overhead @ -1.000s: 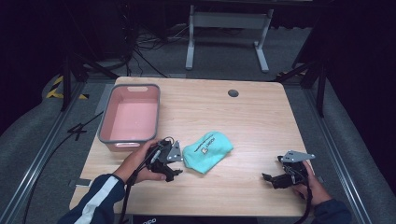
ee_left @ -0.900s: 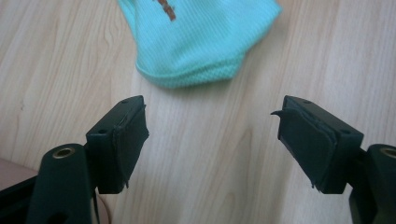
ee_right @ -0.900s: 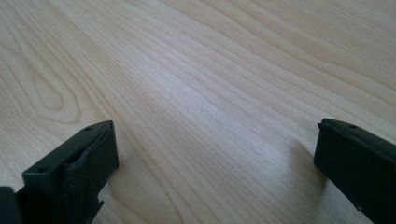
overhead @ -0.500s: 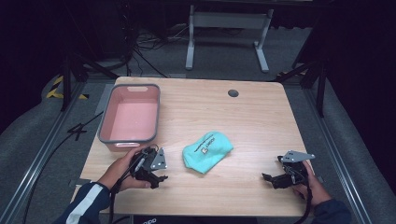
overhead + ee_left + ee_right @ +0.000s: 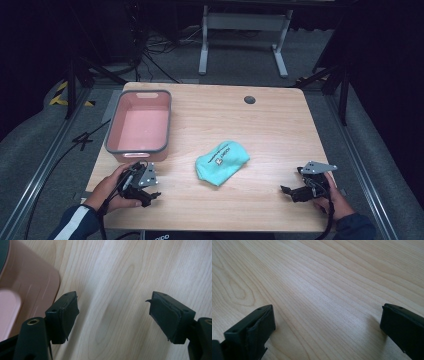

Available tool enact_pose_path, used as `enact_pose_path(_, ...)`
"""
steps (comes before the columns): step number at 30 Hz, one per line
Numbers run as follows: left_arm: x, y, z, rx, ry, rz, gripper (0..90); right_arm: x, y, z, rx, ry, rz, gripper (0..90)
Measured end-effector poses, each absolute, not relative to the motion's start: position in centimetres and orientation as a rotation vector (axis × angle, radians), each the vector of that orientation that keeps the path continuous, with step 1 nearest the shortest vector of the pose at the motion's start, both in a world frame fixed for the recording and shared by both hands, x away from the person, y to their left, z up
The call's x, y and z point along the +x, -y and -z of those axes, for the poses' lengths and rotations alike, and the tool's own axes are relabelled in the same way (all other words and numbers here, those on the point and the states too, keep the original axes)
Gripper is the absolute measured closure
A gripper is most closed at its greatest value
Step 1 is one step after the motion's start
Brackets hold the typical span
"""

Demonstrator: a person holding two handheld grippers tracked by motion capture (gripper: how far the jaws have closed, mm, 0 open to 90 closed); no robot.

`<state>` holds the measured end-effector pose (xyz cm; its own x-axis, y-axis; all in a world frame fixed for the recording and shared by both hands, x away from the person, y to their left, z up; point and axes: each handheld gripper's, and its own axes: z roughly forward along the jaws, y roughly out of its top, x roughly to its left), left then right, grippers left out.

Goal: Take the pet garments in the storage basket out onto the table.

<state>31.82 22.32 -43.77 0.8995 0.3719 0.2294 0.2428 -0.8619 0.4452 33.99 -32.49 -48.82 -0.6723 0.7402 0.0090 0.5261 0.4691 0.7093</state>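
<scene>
A teal cloth pouch (image 5: 222, 161) with a white label lies near the middle of the wooden table (image 5: 260, 125). My left gripper (image 5: 151, 196) rests low over the front left of the table, just in front of the pink tub (image 5: 140, 126), and it is open with bare wood between its jaws. In the left gripper view the gripper (image 5: 112, 315) has the tub's corner (image 5: 30, 287) at its left. My right gripper (image 5: 286, 190) sits at the front right, open, pointing left toward the pouch. Its own view, with the gripper (image 5: 327, 325) held wide, looks along bare wood.
The pink tub with a grey rim stands at the table's left side and holds nothing. A dark round grommet (image 5: 249, 100) sits near the back edge. Beyond the table are a white stand (image 5: 240, 30), cables on the floor and dark surroundings.
My left gripper has drawn away from the pouch, moving left and toward the front edge, and now rests by the tub's front. The right gripper has not moved.
</scene>
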Motion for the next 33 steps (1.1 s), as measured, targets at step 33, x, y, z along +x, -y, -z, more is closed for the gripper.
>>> enact_pose_path(33,31.0,-32.3,48.3,2.251,-0.838,-0.311,14.9,34.0,32.5,48.8,1.077,-2.421,-1.013,0.2)
